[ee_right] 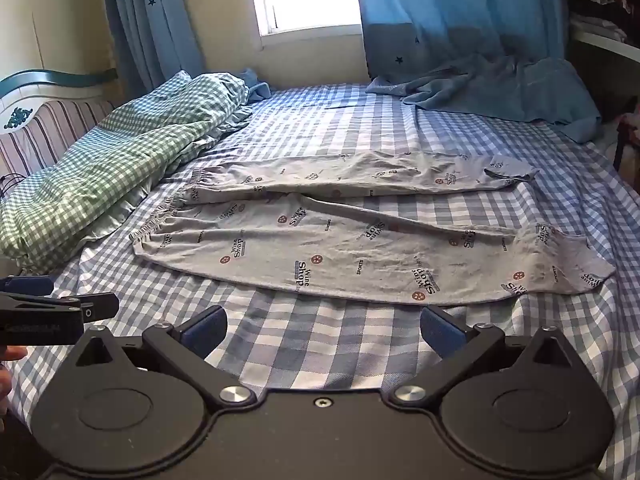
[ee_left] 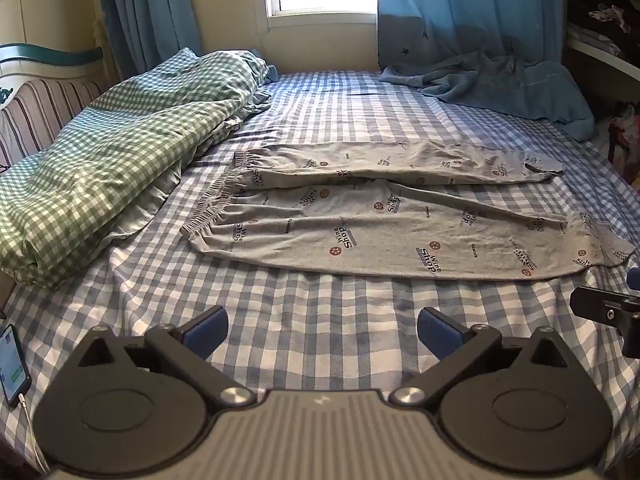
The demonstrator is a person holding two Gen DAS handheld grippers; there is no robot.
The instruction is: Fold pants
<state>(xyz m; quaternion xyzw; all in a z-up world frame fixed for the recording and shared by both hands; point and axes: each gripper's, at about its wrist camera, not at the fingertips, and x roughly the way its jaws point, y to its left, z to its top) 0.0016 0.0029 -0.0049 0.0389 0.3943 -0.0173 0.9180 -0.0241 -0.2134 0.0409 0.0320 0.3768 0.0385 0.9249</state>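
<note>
Grey printed pants (ee_left: pixel 380 232) lie spread flat on the blue checked bed sheet (ee_left: pixel 320 120), waistband to the left, both legs running right and slightly apart. They also show in the right wrist view (ee_right: pixel 360 256). My left gripper (ee_left: pixel 322 330) is open and empty, hovering over the sheet in front of the near edge of the pants. My right gripper (ee_right: pixel 324 330) is open and empty, also just short of the near leg. Part of the right gripper's body shows at the left view's right edge, and part of the left gripper's body at the right view's left edge.
A rolled green checked duvet (ee_left: pixel 104 152) lies along the left of the bed. A crumpled blue blanket (ee_left: pixel 500 84) sits at the far right under blue curtains (ee_left: pixel 460 4). A phone on a cable (ee_left: pixel 12 364) lies at the near left edge. Cluttered shelves (ee_left: pixel 600 20) stand on the right.
</note>
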